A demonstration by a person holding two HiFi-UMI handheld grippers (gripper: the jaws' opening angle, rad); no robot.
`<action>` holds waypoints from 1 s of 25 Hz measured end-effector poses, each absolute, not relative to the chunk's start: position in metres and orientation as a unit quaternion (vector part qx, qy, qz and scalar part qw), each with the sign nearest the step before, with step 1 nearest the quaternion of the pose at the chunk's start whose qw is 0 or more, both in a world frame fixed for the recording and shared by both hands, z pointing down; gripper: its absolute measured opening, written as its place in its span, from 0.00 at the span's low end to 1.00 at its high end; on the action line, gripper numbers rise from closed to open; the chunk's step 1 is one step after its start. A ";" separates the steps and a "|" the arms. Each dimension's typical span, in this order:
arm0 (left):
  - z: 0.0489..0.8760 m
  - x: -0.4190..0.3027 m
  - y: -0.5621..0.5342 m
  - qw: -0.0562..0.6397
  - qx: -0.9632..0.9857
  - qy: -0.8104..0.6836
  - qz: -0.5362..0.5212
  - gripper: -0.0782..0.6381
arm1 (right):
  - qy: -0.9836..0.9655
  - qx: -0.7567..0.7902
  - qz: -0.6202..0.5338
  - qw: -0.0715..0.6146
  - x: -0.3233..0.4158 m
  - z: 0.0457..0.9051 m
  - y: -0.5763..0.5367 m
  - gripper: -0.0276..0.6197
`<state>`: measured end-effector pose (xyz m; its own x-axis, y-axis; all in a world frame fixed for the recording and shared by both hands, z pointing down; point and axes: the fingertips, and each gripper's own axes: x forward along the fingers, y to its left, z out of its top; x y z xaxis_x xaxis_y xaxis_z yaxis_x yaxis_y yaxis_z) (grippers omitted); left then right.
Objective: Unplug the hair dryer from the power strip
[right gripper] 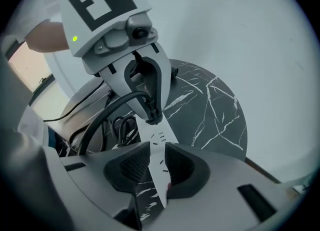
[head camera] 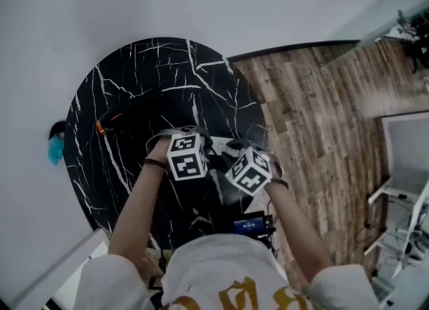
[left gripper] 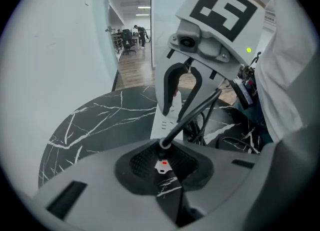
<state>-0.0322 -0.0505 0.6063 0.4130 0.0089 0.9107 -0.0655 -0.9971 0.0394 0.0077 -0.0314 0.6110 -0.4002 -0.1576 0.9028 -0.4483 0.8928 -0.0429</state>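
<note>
A white power strip [right gripper: 159, 142] lies on the black marble table [head camera: 134, 74]. My left gripper [left gripper: 162, 161] is shut on the black plug [right gripper: 151, 111] that sits in the strip, and the plug's cord [left gripper: 192, 112] rises out from between the pads. My right gripper [right gripper: 156, 167] is shut on the power strip, one pad against each long side. The black hair dryer [head camera: 124, 113] with an orange mark lies at the table's left, away from both grippers. In the head view both marker cubes hide the jaws.
Black cable [right gripper: 122, 125] lies coiled beside the strip. A small device with a blue screen [head camera: 249, 225] sits at the table's near edge. Wooden floor [head camera: 322, 114] lies to the right, with white furniture [head camera: 402, 154] beyond. A blue object [head camera: 55, 149] lies left of the table.
</note>
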 end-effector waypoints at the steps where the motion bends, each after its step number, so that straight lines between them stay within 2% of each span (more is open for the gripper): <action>1: 0.607 -0.032 -0.050 0.033 0.838 -0.013 0.545 0.19 | -0.824 0.189 0.149 0.514 0.009 0.610 -0.033 0.18; 6: 0.607 -0.031 -0.050 0.046 0.839 -0.014 0.542 0.19 | -0.829 0.205 0.168 0.492 0.015 0.600 -0.040 0.18; 10: 0.607 -0.027 -0.048 0.041 0.847 -0.025 0.529 0.19 | -0.805 0.175 0.159 0.544 0.021 0.610 -0.035 0.18; 16: 0.608 -0.028 -0.048 0.030 0.847 -0.011 0.530 0.19 | -0.781 0.159 0.178 0.577 0.015 0.612 -0.034 0.18; 25: 0.608 -0.028 -0.048 0.037 0.846 -0.012 0.532 0.19 | -0.794 0.168 0.171 0.558 0.015 0.611 -0.035 0.18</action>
<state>-0.0276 -0.0484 0.6077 0.4341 0.0191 0.9007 -0.0606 -0.9969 0.0504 0.0154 -0.0351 0.6108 -0.3200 -0.0769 0.9443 -0.4578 0.8852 -0.0831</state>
